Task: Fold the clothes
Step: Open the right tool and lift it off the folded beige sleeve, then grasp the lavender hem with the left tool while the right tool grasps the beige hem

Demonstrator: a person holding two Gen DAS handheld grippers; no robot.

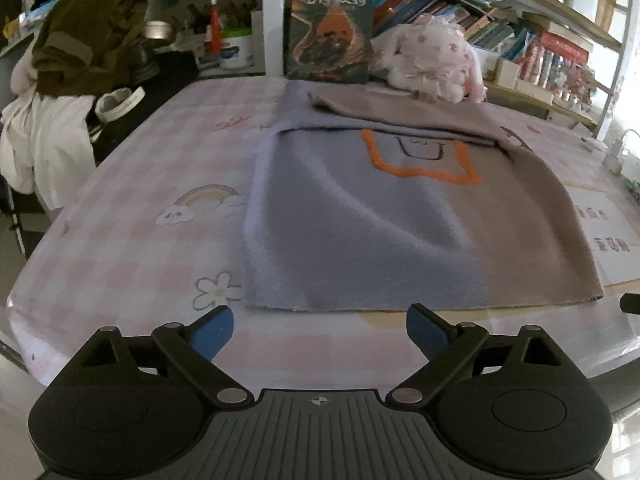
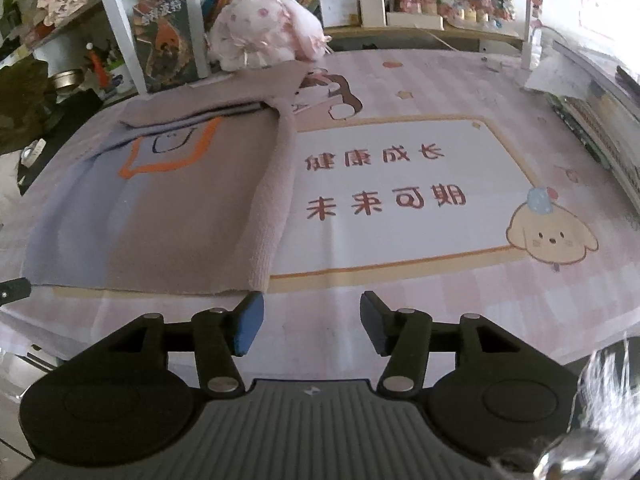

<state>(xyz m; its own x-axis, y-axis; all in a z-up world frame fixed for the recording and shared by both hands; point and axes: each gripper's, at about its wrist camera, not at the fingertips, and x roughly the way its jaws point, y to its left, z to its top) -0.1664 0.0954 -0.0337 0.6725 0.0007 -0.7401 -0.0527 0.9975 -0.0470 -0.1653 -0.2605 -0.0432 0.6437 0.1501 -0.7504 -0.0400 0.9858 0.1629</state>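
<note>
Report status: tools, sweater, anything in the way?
Left tool open, empty. Right tool open, empty. Sweater flat on table, sleeves folded in, near hem untouched. Path to hem unobstructed.

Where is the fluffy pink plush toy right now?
The fluffy pink plush toy sits at the table's far edge, beside the upright dark book, just beyond the folded grey-and-brown sweater.

Tablecloth (image 2: 400,240): 健康成长, 未来可期

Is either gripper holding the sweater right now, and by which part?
Nothing is held. The left gripper and right gripper both stand open, short of the sweater's near hem.
</note>
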